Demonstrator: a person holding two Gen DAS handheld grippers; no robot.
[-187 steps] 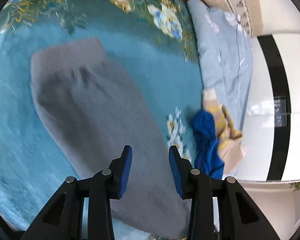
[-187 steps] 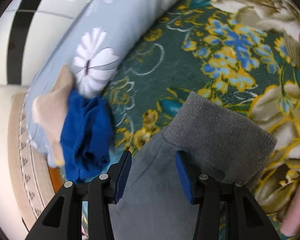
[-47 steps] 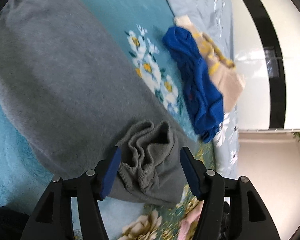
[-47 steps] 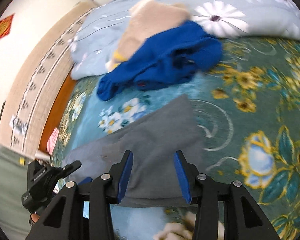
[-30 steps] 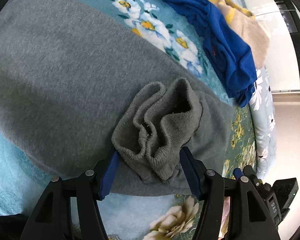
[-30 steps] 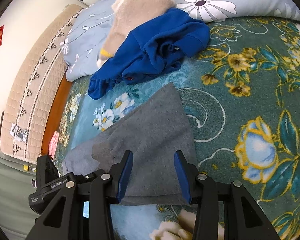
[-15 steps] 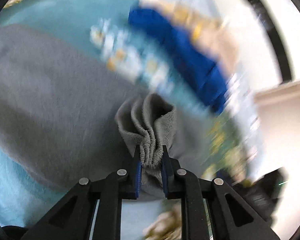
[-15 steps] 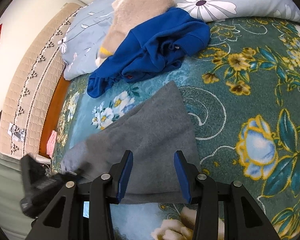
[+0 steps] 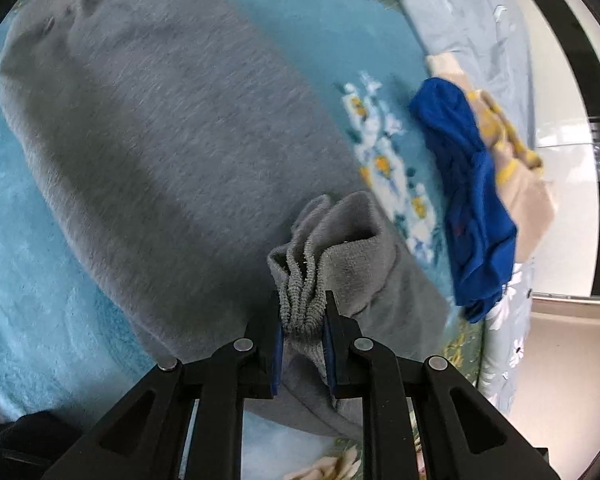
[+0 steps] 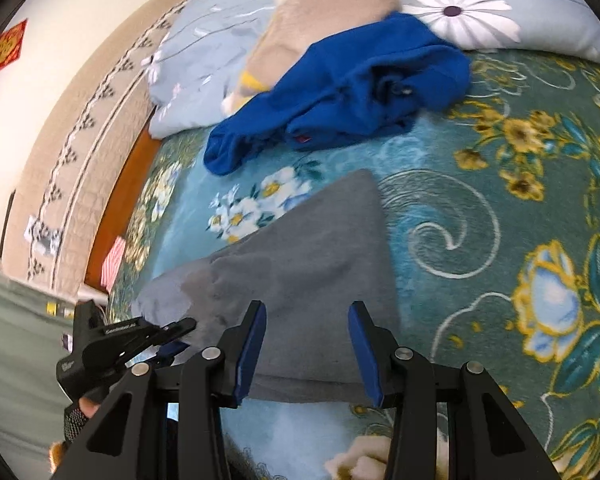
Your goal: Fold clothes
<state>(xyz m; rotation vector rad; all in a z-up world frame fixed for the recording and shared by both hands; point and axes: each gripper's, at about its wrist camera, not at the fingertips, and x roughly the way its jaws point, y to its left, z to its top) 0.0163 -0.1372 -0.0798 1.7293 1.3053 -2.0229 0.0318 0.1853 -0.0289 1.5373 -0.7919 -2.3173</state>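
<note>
While the left gripper clenches the bunched ribbed cuff of the grey garment lying on the bed, the right gripper hovers released; the cuff should probably travel low and taut.

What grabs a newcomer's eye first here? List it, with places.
The left claw shut on the bunched ribbed cuff of the large grey fleece garment, low in the left wrist view. Next, the crumpled bright blue top lying partly over a beige fuzzy garment by the pale blue daisy-print pillow. The right claw hovers open over the grey garment's near edge.
</note>
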